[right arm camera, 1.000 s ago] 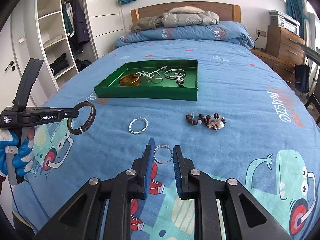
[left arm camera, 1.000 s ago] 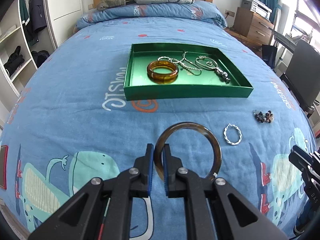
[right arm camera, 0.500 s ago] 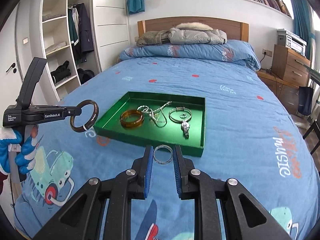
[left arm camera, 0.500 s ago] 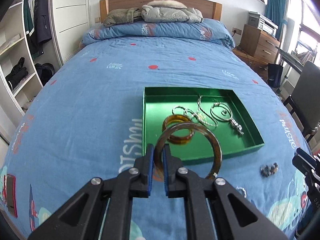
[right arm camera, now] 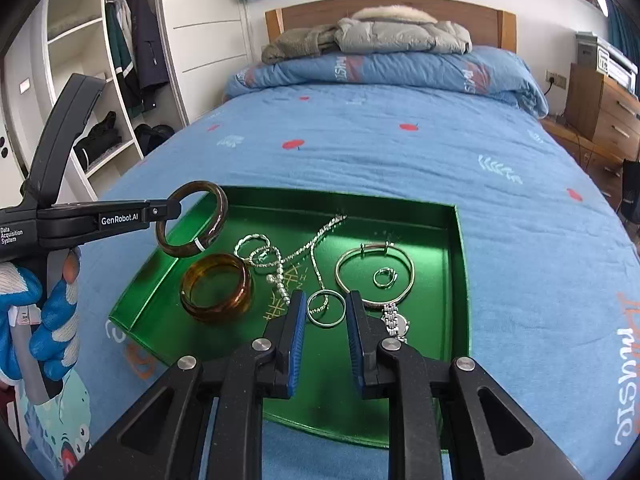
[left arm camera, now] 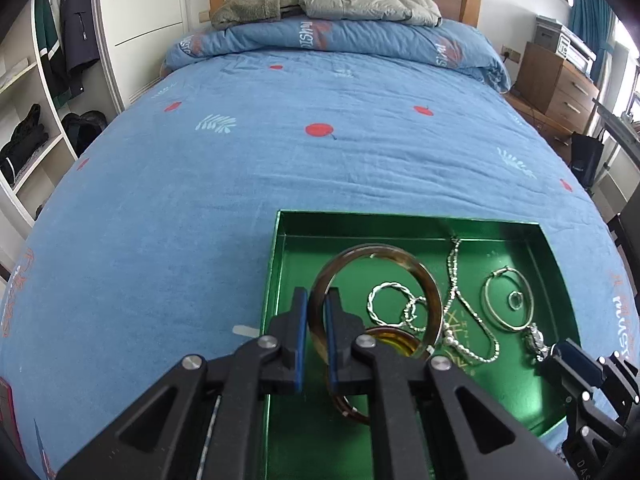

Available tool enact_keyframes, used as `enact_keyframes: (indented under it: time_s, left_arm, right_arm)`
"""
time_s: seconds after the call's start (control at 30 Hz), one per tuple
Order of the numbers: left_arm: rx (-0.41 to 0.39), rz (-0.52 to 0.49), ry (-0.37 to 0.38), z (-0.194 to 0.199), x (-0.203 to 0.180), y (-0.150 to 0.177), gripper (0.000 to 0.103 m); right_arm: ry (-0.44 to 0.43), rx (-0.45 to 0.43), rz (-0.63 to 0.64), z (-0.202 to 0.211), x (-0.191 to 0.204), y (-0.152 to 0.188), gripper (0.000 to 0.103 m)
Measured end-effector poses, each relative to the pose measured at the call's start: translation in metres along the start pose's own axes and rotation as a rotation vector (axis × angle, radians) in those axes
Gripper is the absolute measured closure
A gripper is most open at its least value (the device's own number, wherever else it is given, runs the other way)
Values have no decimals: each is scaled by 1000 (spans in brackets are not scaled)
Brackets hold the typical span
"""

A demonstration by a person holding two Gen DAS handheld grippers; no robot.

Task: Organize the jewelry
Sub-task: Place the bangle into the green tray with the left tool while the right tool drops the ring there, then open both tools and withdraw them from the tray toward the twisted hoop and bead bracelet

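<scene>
On my far left, in the right wrist view, my gloved left hand (right arm camera: 36,308) grips the black handle of its tool, and the left gripper (right arm camera: 170,211) reaches across toward the tray. Its jaws are pinched nearly together on the rim of a dark brown bangle (right arm camera: 192,219), which hangs tilted above the near-left corner of the green tray (right arm camera: 460,248); in the left wrist view the same bangle (left arm camera: 376,280) stands up between the blue pads (left arm camera: 300,320) of that gripper (left arm camera: 316,316), its hoop over the tray's floor. The tray sits on the blue bedspread (right arm camera: 360,140), which is printed with red dots and white leaves. Inside the tray, just beyond the held bangle, an amber bangle (right arm camera: 218,286) lies flat on the green floor. Next to it lies a twisted silver hoop (right arm camera: 254,246) and a silver chain (right arm camera: 308,246) that runs diagonally toward the far wall. Further right, my right gripper (right arm camera: 325,308) is held over the tray's near part, its jaws set narrow with a thin silver ring (right arm camera: 326,307) clamped edge to edge between the blue pads. Beyond it to the right a large silver bangle (right arm camera: 374,268) lies flat with a small ring (right arm camera: 384,278) inside its circle, and a metal watch-like piece (right arm camera: 394,322) lies just at its near side.
</scene>
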State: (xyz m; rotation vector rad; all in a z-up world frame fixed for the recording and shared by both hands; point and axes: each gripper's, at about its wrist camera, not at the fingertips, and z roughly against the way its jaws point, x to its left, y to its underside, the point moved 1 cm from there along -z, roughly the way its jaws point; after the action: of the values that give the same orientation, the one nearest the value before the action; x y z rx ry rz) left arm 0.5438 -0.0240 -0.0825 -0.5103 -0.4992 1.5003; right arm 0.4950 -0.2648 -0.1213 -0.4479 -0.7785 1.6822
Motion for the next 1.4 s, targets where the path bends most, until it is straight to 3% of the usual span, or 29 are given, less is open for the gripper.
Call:
enact_keyframes:
  time_s: [0.27, 0.6, 0.77, 0.87, 1.03, 1.3, 1.4]
  left_arm:
    - [72, 9, -35, -41, 2, 8, 95]
    - [132, 16, -33, -53, 6, 9, 91]
    - [151, 50, 24, -49, 12, 10, 91]
    - [120, 65, 51, -31, 17, 11, 90]
    - [37, 32, 58, 22, 21, 14, 78]
    - [-112, 4, 55, 122, 34, 45, 77]
    - [-130, -15, 52, 152, 35, 67, 77]
  right_arm:
    - [4, 117, 5, -43, -5, 15, 83]
    - [17, 137, 54, -42, 1, 18, 82]
    - [25, 144, 48, -33, 0, 19, 74]
    - [30, 123, 38, -19, 0, 18, 73]
    - [42, 64, 20, 21, 1, 13, 62]
    - [40, -27, -10, 106, 15, 27, 59]
    - [52, -51, -15, 138, 19, 41, 57]
